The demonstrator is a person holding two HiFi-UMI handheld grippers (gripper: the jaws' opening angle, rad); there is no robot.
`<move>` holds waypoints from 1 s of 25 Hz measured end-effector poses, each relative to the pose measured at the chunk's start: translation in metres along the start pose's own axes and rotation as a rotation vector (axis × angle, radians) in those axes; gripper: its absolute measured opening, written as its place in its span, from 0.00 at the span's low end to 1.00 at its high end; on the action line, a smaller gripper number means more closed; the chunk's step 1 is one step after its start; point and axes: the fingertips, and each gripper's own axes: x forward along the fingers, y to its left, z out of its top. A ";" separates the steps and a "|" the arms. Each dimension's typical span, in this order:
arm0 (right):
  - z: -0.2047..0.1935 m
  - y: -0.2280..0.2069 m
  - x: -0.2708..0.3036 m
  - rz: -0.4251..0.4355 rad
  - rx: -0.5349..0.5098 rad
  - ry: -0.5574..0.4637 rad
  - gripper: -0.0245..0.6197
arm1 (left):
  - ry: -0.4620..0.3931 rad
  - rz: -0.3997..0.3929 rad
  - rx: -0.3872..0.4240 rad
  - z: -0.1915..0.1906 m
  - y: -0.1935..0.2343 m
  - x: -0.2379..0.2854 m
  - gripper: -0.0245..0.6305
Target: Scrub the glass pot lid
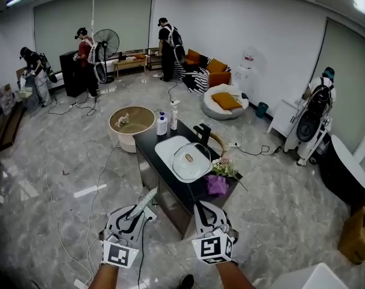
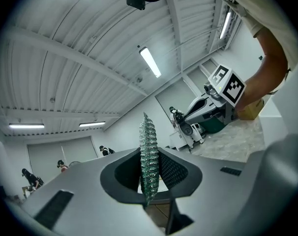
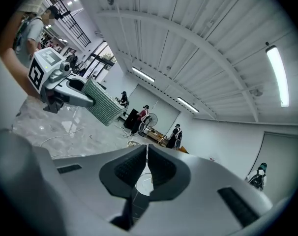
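Left gripper point(image 1: 138, 211) jaws clenched on scouring pad point(image 2: 149, 156), right gripper point(image 1: 205, 209) jaws closed empty, well short of glass pot lid point(image 1: 191, 161) on counter point(image 1: 147, 142); approach step, next: close in, steady lid.

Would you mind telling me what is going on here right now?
A person holds a claw in each hand, standing back from the black counter. The left claw is shut on a mesh scrub pad; the right claw is shut and empty. The glass pot lid lies over the white basin on the counter. Neither claw touches it, so scrubbing has not begun.
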 end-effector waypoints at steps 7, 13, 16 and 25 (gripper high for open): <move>-0.030 -0.046 0.038 0.053 0.022 -0.033 0.08 | 0.062 0.047 -0.007 -0.005 -0.015 0.054 0.17; -0.050 -0.077 0.055 0.070 0.049 -0.058 0.08 | 0.073 0.046 0.066 0.000 -0.028 0.089 0.17; -0.061 -0.095 0.060 0.064 0.066 -0.061 0.08 | 0.084 0.054 0.030 0.002 -0.034 0.106 0.17; -0.096 -0.144 0.068 0.010 0.110 -0.035 0.08 | 0.094 -0.010 0.034 0.002 -0.052 0.167 0.17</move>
